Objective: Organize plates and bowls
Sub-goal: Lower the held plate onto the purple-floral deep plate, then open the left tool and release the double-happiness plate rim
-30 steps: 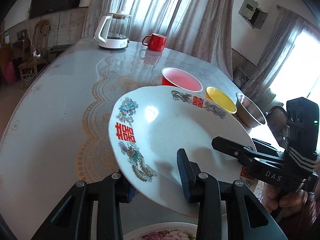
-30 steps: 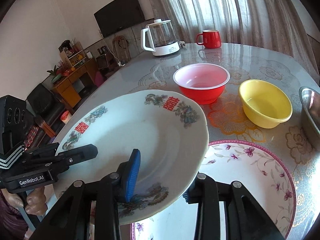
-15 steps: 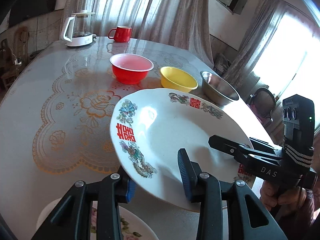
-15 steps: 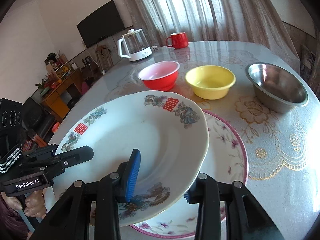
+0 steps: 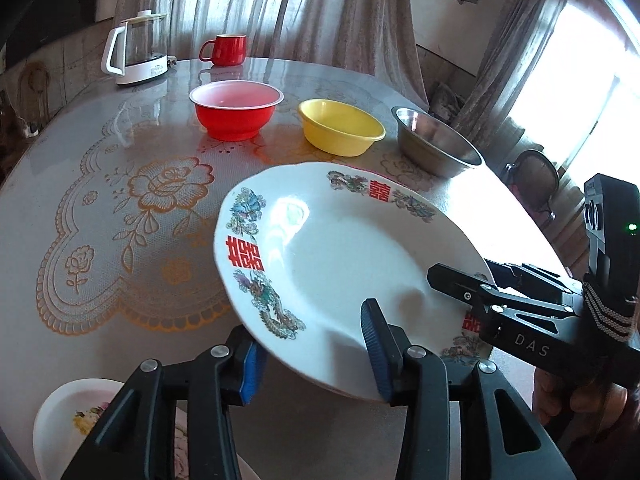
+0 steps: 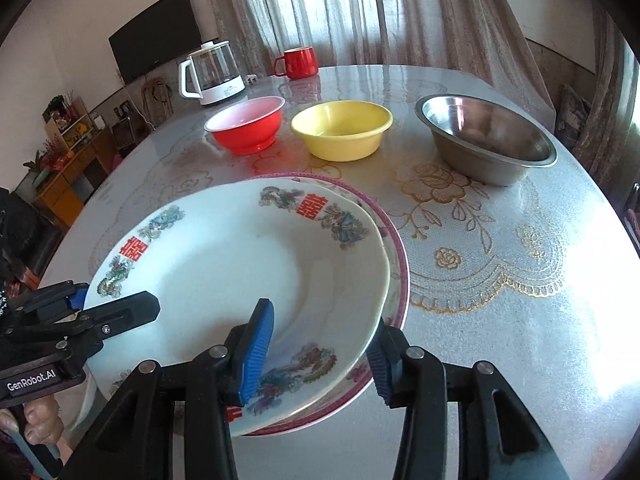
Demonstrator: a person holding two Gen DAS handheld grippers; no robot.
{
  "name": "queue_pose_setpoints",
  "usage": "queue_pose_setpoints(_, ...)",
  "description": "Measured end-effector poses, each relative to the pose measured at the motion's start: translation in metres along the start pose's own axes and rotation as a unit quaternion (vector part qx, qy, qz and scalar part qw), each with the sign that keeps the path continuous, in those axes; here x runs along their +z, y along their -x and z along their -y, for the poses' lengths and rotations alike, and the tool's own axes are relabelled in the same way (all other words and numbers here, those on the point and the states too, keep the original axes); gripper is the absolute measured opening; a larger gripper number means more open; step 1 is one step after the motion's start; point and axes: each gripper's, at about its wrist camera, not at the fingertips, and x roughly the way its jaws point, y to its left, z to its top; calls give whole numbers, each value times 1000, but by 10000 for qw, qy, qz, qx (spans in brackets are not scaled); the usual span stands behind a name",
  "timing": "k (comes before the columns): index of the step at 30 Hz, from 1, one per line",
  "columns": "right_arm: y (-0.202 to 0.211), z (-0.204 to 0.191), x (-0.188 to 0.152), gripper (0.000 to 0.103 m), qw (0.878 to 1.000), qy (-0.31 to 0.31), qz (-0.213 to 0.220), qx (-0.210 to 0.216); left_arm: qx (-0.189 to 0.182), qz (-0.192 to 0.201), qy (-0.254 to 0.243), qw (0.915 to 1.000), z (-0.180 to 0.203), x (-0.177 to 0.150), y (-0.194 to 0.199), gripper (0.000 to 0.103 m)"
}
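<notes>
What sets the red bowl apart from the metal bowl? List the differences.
The red bowl is glossy red with a pale pink inside; the metal bowl is bare grey steel. The red bowl stands on a narrow foot, the metal bowl on a broader base. The red bowl ends the row near the kettle; the metal bowl ends it beyond the yellow bowl. Both stand upright and empty on the table.

The black right gripper [image 5: 460,280] has the white letters "DAS" on its side. The black left gripper [image 6: 116,312] says "GenRobot.AI". The round white plate with painted flowers [image 5: 352,256] has red Chinese double-happiness signs on its rim.
</notes>
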Motion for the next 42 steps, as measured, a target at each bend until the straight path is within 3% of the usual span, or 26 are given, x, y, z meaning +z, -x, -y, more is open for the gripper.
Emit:
queue_pose_setpoints(5, 0, 8, -1, 46, 9999, -158, 68, 12, 4, 88, -67, 9999, 5, -4, -1, 51)
queue_pose_setpoints(16, -4, -8, -6, 72, 9992, 276, 120, 266, -299, 183, 39, 9994, 9, -9, 3, 72)
queue_pose_setpoints(20, -2, -6, -7, 73, 9990, 218, 135, 354, -298, 212, 134, 9992, 9, -10, 8, 75)
queue_pose_setpoints(22, 0, -4, -7, 73, 9990, 99, 180, 402, -354, 256, 243, 9988, 7, -10, 11, 82)
queue_pose_setpoints(24, 3, -1, -8, 72, 9988, 5, 259, 425, -151, 281, 302, 9990, 5, -11, 12, 92)
queue_pose_setpoints(31, 1, -8, -12, 65, 9991, 261, 288, 161, -17, 526, 284, 9982, 7, -12, 23, 92)
queue_pose_setpoints(42, 2, -11, -14, 68, 9987, 384, 278, 172, 755, 741, 132, 9943, 11, -15, 36, 92)
